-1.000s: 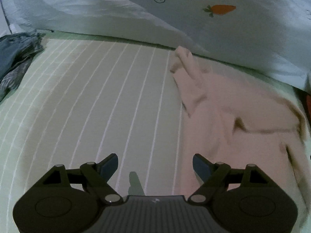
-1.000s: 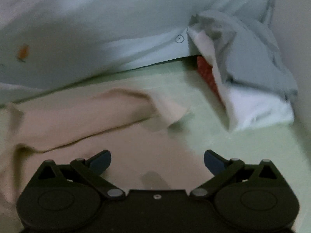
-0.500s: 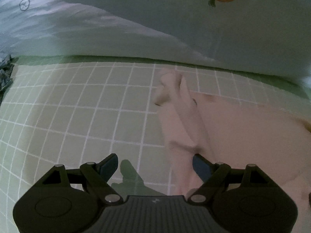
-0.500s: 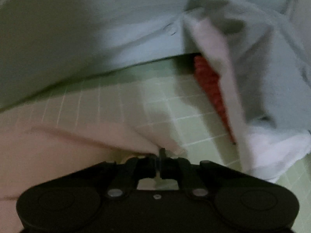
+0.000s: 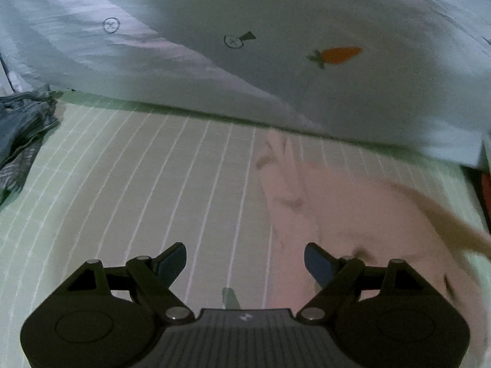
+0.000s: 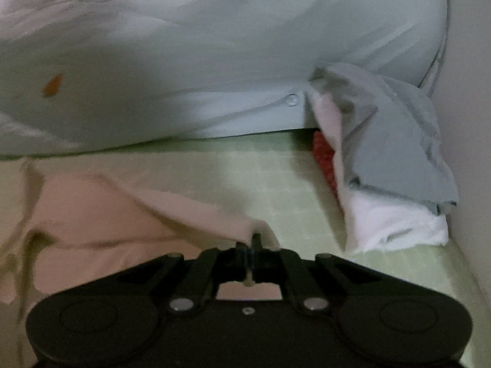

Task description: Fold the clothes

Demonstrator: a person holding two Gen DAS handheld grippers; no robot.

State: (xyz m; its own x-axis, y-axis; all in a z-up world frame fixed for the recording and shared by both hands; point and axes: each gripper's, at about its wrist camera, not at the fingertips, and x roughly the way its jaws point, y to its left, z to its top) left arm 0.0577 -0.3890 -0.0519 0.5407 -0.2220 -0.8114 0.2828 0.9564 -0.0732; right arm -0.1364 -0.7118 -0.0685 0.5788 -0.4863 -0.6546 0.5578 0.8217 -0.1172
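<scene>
A pale pink garment (image 5: 353,214) lies spread on a light green checked bedsheet (image 5: 138,168), right of centre in the left wrist view. My left gripper (image 5: 245,263) is open and empty, just above the sheet at the garment's left edge. In the right wrist view my right gripper (image 6: 251,245) is shut on a corner of the pink garment (image 6: 122,211) and lifts that corner slightly off the sheet (image 6: 276,171).
A large pale blue duvet with carrot prints (image 5: 245,46) lies along the back. A dark blue-grey clothes pile (image 5: 21,122) sits at far left. A grey and white bundle (image 6: 389,168) and a red item (image 6: 322,156) lie at right near the wall.
My right gripper closed on the garment's corner and has raised it. My left gripper stayed open and pulled back from the garment's far end.
</scene>
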